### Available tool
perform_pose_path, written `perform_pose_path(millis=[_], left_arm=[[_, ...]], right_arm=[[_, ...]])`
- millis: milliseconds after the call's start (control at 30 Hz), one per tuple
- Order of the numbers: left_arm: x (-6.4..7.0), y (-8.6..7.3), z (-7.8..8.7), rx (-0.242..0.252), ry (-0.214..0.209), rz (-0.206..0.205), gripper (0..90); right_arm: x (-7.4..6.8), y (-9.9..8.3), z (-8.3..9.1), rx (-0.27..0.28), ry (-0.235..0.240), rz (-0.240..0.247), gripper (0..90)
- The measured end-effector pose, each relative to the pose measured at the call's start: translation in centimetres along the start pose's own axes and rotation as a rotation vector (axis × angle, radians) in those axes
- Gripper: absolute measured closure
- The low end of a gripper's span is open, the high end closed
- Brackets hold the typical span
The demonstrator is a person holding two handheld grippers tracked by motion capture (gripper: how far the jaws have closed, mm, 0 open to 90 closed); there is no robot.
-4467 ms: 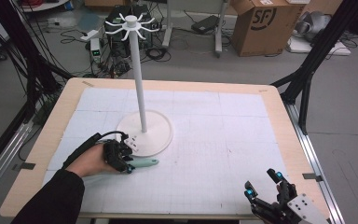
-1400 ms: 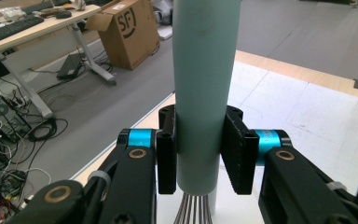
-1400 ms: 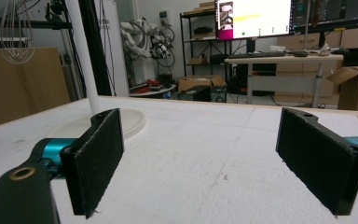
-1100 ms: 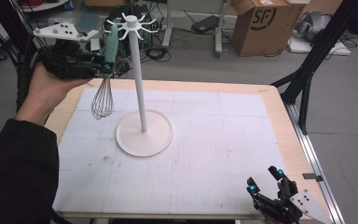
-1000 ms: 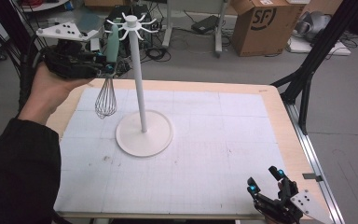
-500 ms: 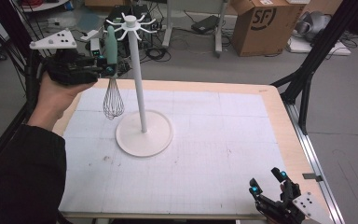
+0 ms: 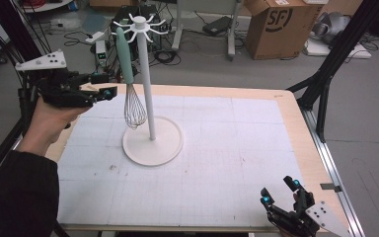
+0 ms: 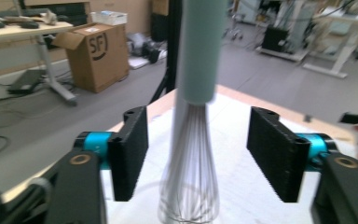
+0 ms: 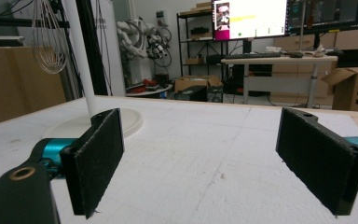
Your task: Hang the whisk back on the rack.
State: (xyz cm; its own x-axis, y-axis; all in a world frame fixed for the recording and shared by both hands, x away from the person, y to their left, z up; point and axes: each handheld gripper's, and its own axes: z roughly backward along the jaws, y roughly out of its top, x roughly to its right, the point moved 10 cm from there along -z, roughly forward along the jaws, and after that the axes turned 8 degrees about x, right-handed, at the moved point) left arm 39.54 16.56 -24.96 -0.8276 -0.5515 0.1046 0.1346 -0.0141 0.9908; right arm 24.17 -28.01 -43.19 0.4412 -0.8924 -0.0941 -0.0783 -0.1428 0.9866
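Left gripper (image 7: 109, 92), jaws spread and empty, sits just beside the pale-green-handled wire whisk (image 7: 130, 81), which hangs from a hook of the tall white hanging stand (image 7: 148, 98) near the worktop's (image 7: 227, 148) far left edge. Judging by this, a careless withdrawal could brush the handle and swing the whisk off its hook. Half a second ago the whisk stood farther from the pole beside the gripper; the right gripper (image 7: 280, 193), jaws apart, stays at the near right corner.
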Motion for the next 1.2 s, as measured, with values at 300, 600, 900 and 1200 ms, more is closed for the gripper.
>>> perform_pose_path(millis=[300,600,900,1200], left_arm=[[2.9,-2.6,2.4,0.108,-0.028,-0.016,34.0],[5.3,-6.5,3.4,0.142,-0.037,-0.002,30.0],[6.4,-9.9,3.8,0.163,-0.033,0.004,28.4],[6.6,-14.2,4.2,0.194,0.012,0.027,27.2]], right_arm=[[-0.6,-0.2,-0.7,-0.006,0.022,0.006,14.2],[-1.1,-0.2,-1.0,-0.006,0.039,0.009,14.2],[-1.3,-0.2,-1.1,-0.004,0.041,0.015,14.3],[-1.4,-0.2,-1.1,-0.006,0.042,0.016,14.2]])
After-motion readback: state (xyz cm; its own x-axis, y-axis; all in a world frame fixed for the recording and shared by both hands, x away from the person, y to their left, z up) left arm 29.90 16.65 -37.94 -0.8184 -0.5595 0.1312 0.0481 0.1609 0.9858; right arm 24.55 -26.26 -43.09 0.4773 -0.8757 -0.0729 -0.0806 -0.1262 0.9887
